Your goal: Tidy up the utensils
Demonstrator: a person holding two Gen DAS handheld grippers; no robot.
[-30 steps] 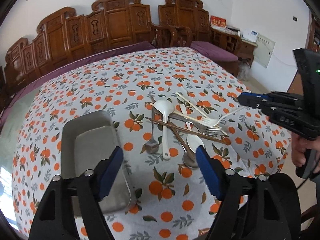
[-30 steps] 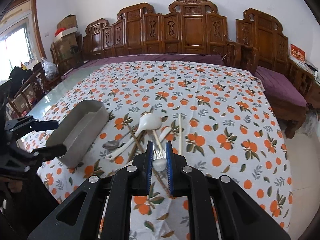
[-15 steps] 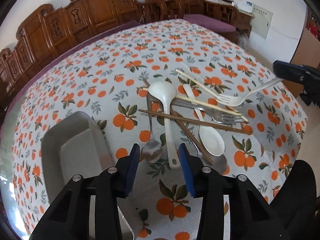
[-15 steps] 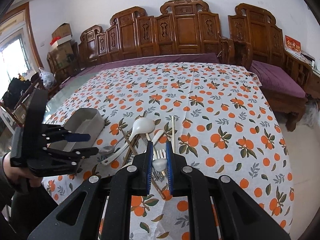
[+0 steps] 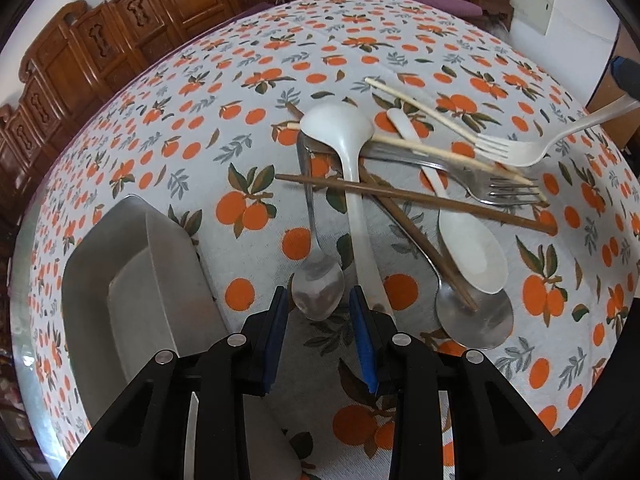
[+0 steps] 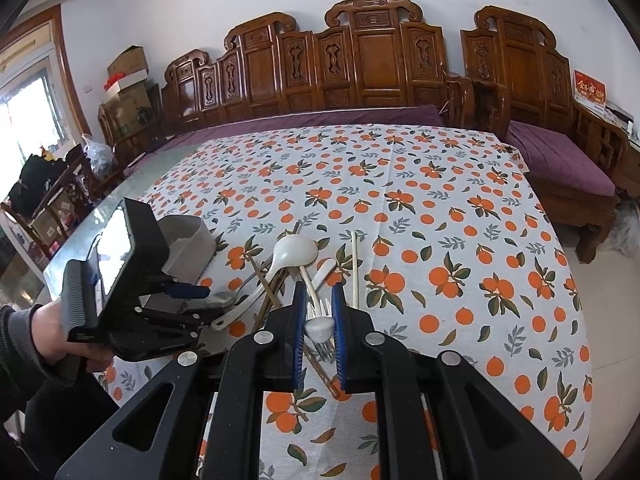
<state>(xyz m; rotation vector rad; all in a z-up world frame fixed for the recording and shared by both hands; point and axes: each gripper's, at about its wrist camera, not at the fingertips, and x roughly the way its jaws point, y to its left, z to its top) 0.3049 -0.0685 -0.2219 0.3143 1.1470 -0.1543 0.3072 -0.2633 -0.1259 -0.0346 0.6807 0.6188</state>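
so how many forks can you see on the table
2. A white plastic fork is held up at the right by the right gripper, shut on its handle. A metal fork lies in the pile under the pale chopsticks. Others may be hidden.

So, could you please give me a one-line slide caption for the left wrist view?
Left gripper, jaws closing around a metal spoon's bowl, beside a steel tray.

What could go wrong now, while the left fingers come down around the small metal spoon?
1. The left gripper is closing around the metal spoon's bowl; the white ladle's handle lies against one finger and may be pinched or dragged too.
2. The spoon's handle runs under the ladle and brown chopsticks, so lifting may scatter the pile.
3. The white fork in the right gripper hangs over the pile and may snag.
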